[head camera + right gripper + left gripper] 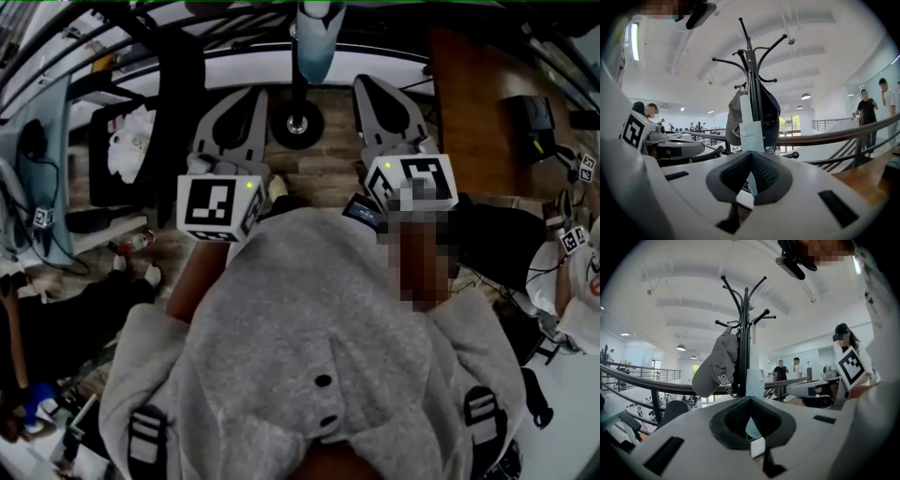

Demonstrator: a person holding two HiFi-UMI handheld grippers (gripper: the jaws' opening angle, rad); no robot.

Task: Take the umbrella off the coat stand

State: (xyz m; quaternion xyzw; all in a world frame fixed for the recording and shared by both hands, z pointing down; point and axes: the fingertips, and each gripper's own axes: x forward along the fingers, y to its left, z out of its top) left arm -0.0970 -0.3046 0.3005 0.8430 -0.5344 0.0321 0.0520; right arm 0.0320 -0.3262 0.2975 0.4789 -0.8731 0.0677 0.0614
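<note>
The person in the grey hoodie [309,309] has both arms stretched forward side by side, each hand-held gripper pointing almost level at the same target. The left hand-held gripper [750,398] has its jaws together, the dark pads meeting at the tips with nothing clamped between them. The right hand-held gripper [751,153] is closed the same way and is just as empty. Their marker cubes, left [220,208] and right [417,183], sit close to the person's chest, and the two tools run parallel, well apart from each other.

Straight ahead of both, and between them as seen from above, stands the black coat stand [746,329], its round base [298,124] on the wooden floor just beyond the jaw tips. The pale blue folded umbrella [754,373] hangs upright against the pole, directly ahead of each closed pair of jaws and not touched by either. A grey cap [715,369] hangs on the stand to the left gripper's side of the pole, and a dark cap [772,115] hangs on the right gripper's side.
</note>
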